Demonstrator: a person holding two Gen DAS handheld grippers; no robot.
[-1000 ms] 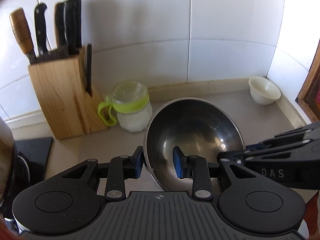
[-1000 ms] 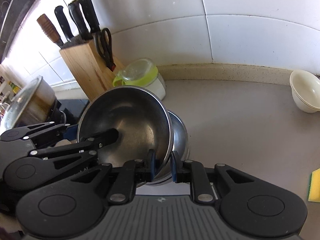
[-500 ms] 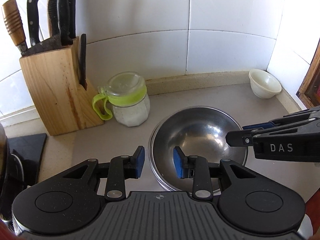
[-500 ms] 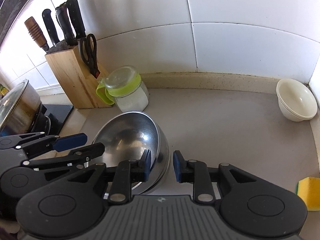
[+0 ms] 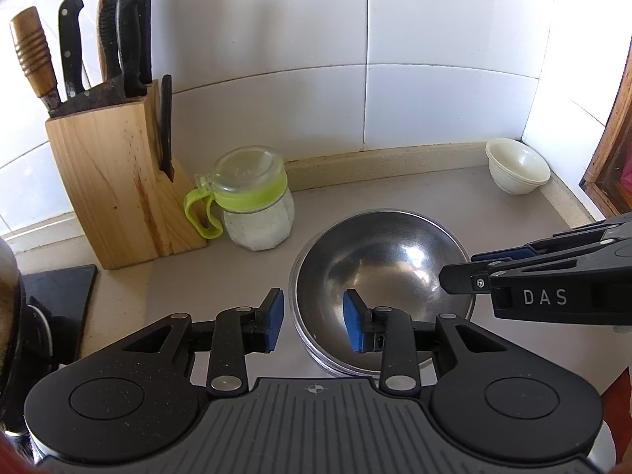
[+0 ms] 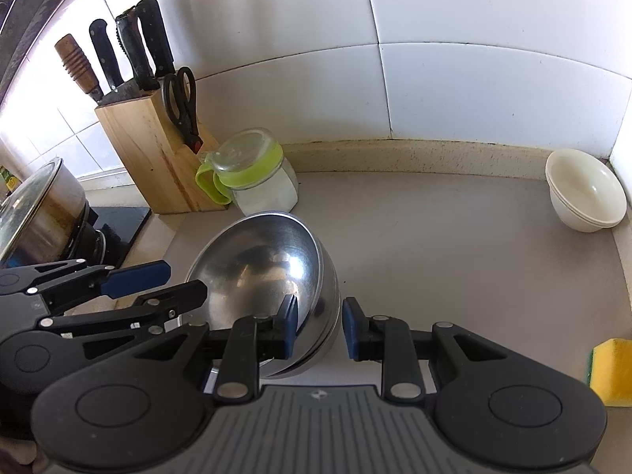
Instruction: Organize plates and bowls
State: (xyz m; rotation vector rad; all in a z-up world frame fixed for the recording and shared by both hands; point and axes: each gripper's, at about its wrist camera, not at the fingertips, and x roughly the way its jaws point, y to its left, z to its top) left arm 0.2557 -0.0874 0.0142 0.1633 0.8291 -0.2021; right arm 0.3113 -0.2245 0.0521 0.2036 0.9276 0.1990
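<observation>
Steel bowls: nested stack of steel bowls [image 5: 379,272] [image 6: 272,276] sitting on the counter [image 6: 454,245], in front of and a little right of the sugar jar; at least two rims show at the near edge.
Left gripper: the left gripper [image 5: 313,322] [image 6: 158,288] has its jaws spread, blue pads either side of the stack's near-left rim, one pad outside the bowls and one over the inside; neither pad visibly presses the metal.
Right gripper: the right gripper [image 6: 319,326] [image 5: 458,276] has its jaws spread as well, astride the stack's right wall with one pad inside the rim and one outside, gaps showing on both sides.
Sugar jar: glass jar with green collar and handle [image 5: 252,201] [image 6: 252,173], just behind the steel bowls, beside the knife block.
Knife block: wooden block [image 5: 114,181] [image 6: 158,158] left of the jar, against the tiled wall, with knives and scissors in it.
White bowls: stacked cream bowls [image 5: 517,166] [image 6: 584,189], well apart from the steel bowls, in the far right corner of the counter.
Sponge: yellow sponge [image 6: 610,371] at the right edge, near side of the counter.
Pot: lidded steel pot [image 6: 35,213] far left of the steel bowls, on a dark cooktop.
</observation>
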